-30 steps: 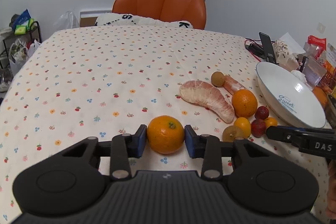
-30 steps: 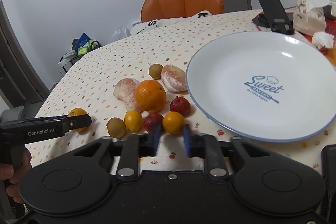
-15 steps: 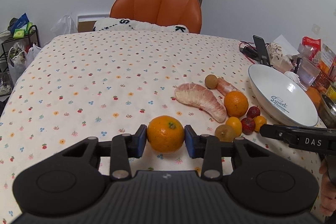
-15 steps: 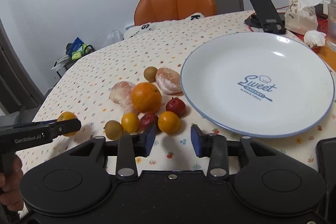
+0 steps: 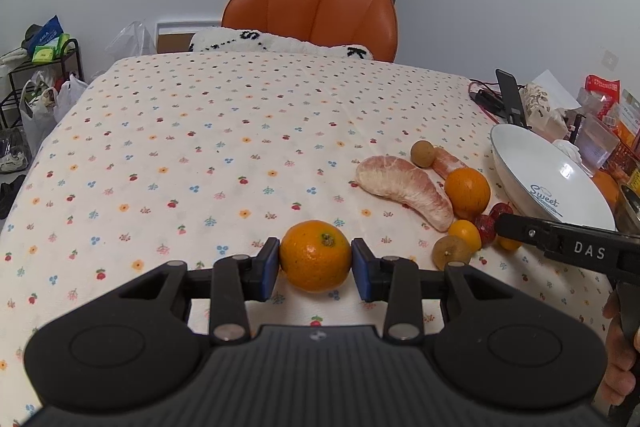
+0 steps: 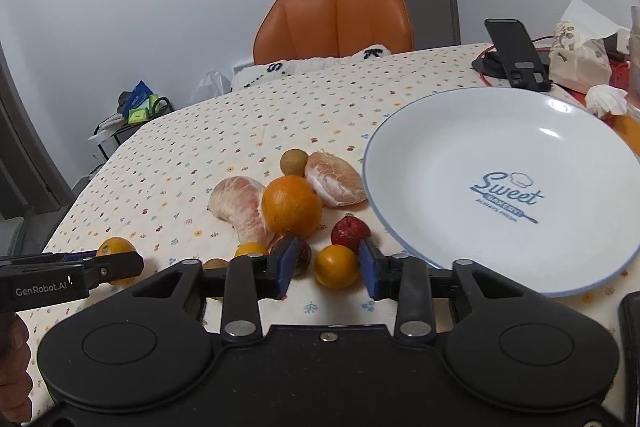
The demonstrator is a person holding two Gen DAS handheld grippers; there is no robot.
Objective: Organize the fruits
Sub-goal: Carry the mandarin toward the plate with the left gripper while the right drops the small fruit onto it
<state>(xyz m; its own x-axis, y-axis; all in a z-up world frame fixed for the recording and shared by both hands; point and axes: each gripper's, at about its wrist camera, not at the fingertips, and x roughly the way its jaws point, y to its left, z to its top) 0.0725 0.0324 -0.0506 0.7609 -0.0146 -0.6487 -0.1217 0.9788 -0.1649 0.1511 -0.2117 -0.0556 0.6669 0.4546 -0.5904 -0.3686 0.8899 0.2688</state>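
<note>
My left gripper (image 5: 315,267) is shut on a mandarin (image 5: 315,261), held a little above the flowered tablecloth; the mandarin (image 6: 116,251) also shows at the left of the right wrist view. My right gripper (image 6: 327,269) is open, its blue pads either side of a small orange fruit (image 6: 337,266) that lies on the cloth. Just beyond are a red fruit (image 6: 349,230), a big orange (image 6: 291,205), two peeled pomelo pieces (image 6: 240,203) and a brown round fruit (image 6: 294,163). The white "Sweet" plate (image 6: 480,147) lies bare to the right of the pile.
A phone on its stand (image 6: 516,55), a tissue bag (image 6: 580,59) and a crumpled tissue (image 6: 606,99) sit behind the plate. An orange chair (image 5: 316,11) stands at the far table edge. A dark object (image 6: 632,323) lies at my near right.
My right gripper's fingers went from nearly shut to wide open around the small orange fruit. My left gripper rose and drew back a little, still holding the mandarin.
</note>
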